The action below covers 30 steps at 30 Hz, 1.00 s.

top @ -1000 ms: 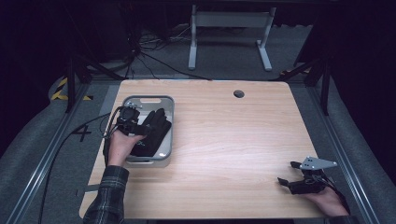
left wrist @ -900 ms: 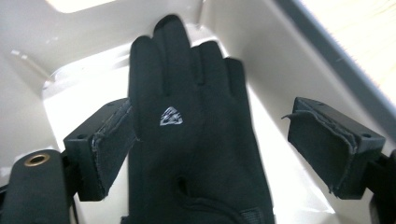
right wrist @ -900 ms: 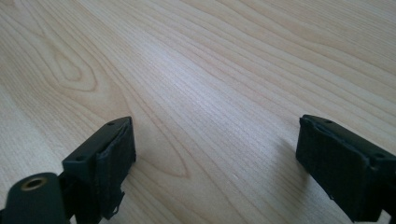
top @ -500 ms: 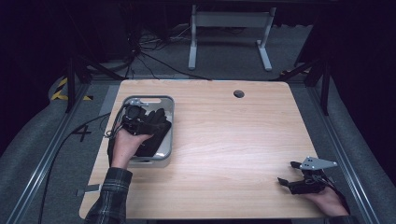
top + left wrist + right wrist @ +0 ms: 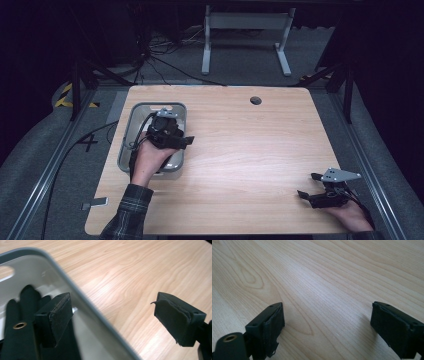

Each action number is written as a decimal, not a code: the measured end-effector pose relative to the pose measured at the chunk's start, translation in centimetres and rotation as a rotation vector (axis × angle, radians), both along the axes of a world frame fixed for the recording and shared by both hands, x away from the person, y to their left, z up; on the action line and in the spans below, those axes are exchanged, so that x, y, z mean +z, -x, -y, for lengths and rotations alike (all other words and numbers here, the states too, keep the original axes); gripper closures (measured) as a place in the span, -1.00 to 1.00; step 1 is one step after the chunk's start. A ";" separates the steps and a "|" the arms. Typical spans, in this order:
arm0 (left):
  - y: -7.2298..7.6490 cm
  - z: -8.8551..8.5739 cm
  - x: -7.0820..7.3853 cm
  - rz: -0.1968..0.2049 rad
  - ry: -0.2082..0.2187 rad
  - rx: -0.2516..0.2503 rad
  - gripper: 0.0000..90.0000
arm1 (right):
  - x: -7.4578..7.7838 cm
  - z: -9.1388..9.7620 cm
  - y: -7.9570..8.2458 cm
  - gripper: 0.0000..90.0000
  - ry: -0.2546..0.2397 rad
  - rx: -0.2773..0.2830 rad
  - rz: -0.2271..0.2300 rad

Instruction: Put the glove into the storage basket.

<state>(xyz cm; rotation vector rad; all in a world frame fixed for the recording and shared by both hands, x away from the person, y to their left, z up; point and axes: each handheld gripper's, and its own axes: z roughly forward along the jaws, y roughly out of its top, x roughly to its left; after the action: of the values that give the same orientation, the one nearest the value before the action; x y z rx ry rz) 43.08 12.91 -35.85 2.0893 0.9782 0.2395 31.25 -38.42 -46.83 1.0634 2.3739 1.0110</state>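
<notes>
Your bin (image 5: 129, 131) sits at centre left of the high view, on the left part of the tabletop (image 5: 250, 150). It is one grey bin, oblong with rounded corners, and its long axis runs up and down the frame, roughly along the tabletop's left edge. A handle slot is cut in its top end wall. In the left gripper view its rim (image 5: 75, 293) crosses diagonally from upper left to lower right, the pale inside lies at lower left, and the slot shows at the far left edge. Dark items (image 5: 27, 293) lie inside the bin; you cannot count them or tell what they are.

Your left gripper (image 5: 174, 139) hangs over the bin's right wall in the high view, pointing toward the right of the frame. Its fingers (image 5: 58, 315) stand wide apart and hold nothing; in the left gripper view one finger is over the bin's inside, the other over bare wood, with the rim between them.

Your right gripper (image 5: 309, 186) is at lower right of the high view, well apart from the bin, pointing left. Its fingers (image 5: 269, 325) are also spread wide and empty, with plain wood grain between them.

You have two grippers, one bin and one tabletop.
</notes>
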 end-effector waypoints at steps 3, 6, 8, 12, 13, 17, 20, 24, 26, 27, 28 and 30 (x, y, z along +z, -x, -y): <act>0.4 1.1 0.1 0.008 0.011 -0.022 -0.65 | 0.0 0.0 0.0 -0.73 -0.001 -0.002 0.001; 0.8 2.1 0.0 0.014 0.012 -0.047 -0.65 | 0.0 0.0 0.0 -0.73 -0.002 -0.003 0.001; 1.1 2.8 0.0 0.012 0.018 -0.069 -0.65 | 0.0 0.0 0.0 -0.73 -0.001 -0.002 0.000; 1.7 4.0 0.0 0.017 0.031 -0.097 -0.65 | 0.0 0.0 0.0 -0.73 -0.002 -0.002 0.000; 1.9 4.3 0.0 0.019 0.030 -0.103 -0.65 | 0.0 0.0 0.0 -0.73 -0.002 -0.002 0.000; 2.5 5.5 -0.2 0.020 0.034 -0.129 -0.65 | 0.0 0.0 0.0 -0.73 -0.001 -0.002 0.000; 3.0 6.3 -0.7 0.020 0.036 -0.147 -0.65 | 0.0 0.0 0.0 -0.73 -0.001 -0.001 0.000; 3.6 7.3 -1.4 0.009 0.034 -0.176 -0.65 | 0.0 0.0 0.0 -0.74 0.001 0.000 0.000; 3.8 7.7 -1.8 0.003 0.032 -0.184 -0.65 | 0.0 0.0 0.0 -0.75 0.001 0.001 0.000; 3.9 8.0 -2.1 0.001 0.028 -0.196 -0.65 | 0.0 0.0 0.0 -0.75 0.001 0.000 0.000; 4.1 8.2 -2.3 -0.001 0.027 -0.199 -0.65 | 0.0 0.0 0.0 -0.75 0.001 0.001 0.000; 4.2 8.4 -2.6 -0.005 0.030 -0.203 -0.65 | 0.0 0.0 0.0 -0.75 0.001 0.001 0.000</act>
<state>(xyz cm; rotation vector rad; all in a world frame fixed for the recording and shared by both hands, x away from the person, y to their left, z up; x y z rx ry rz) 38.87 4.52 -38.41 2.1439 0.7607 0.1153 31.21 -38.43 -46.85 1.0627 2.3750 1.0100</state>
